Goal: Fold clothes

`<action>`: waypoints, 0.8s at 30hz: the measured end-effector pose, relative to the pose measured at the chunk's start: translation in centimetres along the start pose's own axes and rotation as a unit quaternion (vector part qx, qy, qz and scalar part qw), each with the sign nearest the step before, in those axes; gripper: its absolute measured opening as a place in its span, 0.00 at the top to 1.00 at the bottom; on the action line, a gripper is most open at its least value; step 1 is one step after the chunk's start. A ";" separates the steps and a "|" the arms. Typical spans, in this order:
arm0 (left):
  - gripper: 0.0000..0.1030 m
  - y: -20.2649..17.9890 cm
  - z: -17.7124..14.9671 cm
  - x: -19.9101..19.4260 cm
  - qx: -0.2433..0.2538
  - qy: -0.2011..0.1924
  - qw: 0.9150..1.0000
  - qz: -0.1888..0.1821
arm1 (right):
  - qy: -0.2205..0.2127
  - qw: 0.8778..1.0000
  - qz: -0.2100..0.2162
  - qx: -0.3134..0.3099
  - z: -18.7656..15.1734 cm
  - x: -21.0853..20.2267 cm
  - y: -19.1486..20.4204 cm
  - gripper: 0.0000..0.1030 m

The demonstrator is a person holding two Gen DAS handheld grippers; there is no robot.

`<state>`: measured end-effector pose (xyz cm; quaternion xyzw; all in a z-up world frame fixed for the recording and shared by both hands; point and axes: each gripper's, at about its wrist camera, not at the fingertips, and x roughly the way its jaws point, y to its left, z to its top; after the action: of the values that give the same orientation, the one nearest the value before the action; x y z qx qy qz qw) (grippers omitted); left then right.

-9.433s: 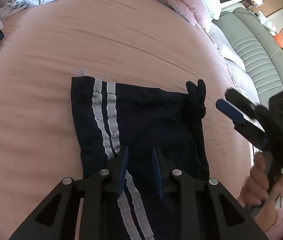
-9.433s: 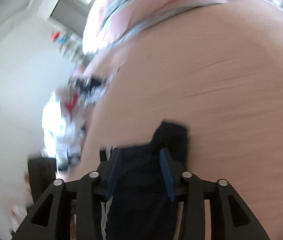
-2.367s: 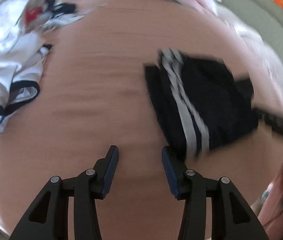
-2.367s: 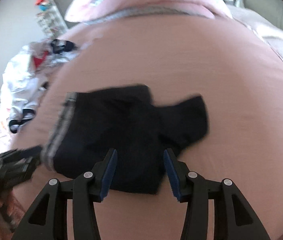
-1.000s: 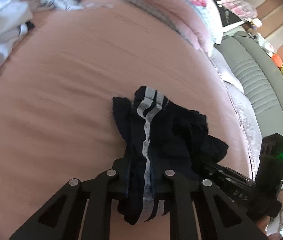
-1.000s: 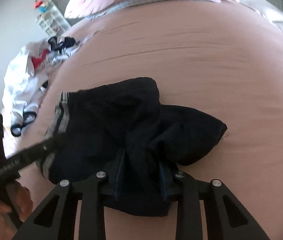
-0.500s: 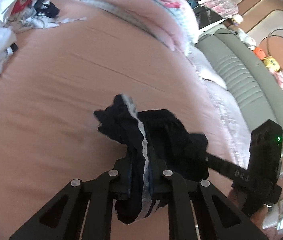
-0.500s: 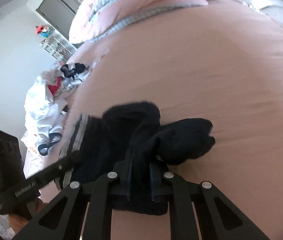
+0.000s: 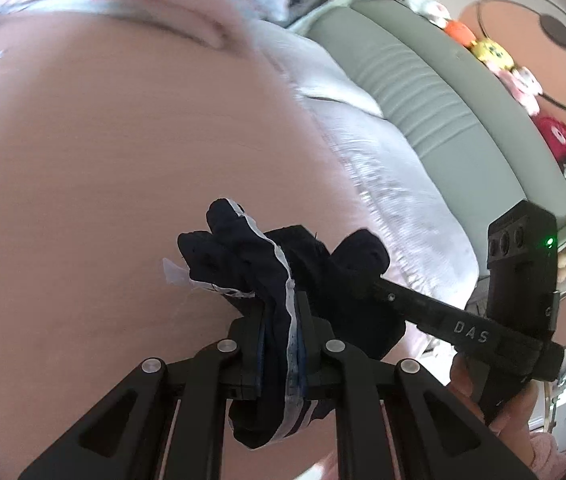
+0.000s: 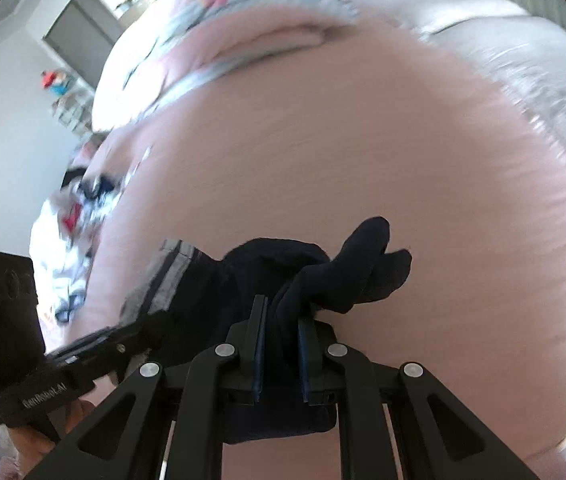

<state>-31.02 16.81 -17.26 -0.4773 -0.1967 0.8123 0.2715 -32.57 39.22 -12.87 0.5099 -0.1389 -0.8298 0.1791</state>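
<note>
dark shorts (image 9: 279, 280) with a white side stripe hang bunched between the two tools, lifted clear of the pink bedspread (image 9: 103, 152). the left gripper (image 9: 279, 344) has its jaws pinched tight on the striped edge, and in its view the right gripper (image 9: 363, 276) comes in from 3 o'clock with its tips buried in the dark cloth; the right wrist view shows that gripper's jaws clamped on a thick fold of the plain navy side. the step in hand looks like carrying the folded garment to a resting spot, so the two grips should travel together at the same height and keep their spacing, or the fold between them will slump or pull open. set it down flat and let the cloth settle before either grip loosens. loose lobes of fabric stick out beyond the right gripper's jaws toward 1 o'clock and could flop over on landing. a pile of unfolded clothes (image 10: 71, 216) lies at 9 o'clock in the right view, well apart from the shorts. a pillow (image 9: 211, 12) sits at 12 o'clock and a grey-green headboard (image 9: 435, 92) at 2 o'clock in the left view. open bedspread lies ahead.
</note>
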 end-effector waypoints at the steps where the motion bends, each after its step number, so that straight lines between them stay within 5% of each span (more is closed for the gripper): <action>1: 0.91 -1.1 1.5 1.2 0.005 -0.002 1.000 -0.003 | -0.008 1.000 -0.003 0.002 1.5 -0.7 -1.1 0.88; 9: 0.91 -8.6 14.2 6.3 0.048 -0.067 0.996 -0.032 | -0.098 0.995 -0.026 -0.015 14.4 -6.1 -6.3 0.88; 14: 0.91 -6.8 18.0 10.9 0.024 -0.079 0.996 -0.029 | -0.136 0.989 -0.043 -0.036 20.1 -5.0 -9.5 0.88; 20: 0.91 -1.0 17.0 21.1 -0.022 -0.021 0.999 0.011 | -0.031 0.996 -0.073 0.026 20.4 6.9 -19.4 0.88; 24: 0.89 0.9 15.4 23.8 -0.016 0.005 0.999 0.043 | 0.003 0.995 -0.090 0.033 18.2 10.4 -22.0 0.88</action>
<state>-54.30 30.13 -26.53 -0.4934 -0.1875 0.8178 0.2294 -56.63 55.30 -22.24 0.5289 -0.1194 -0.8357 0.0868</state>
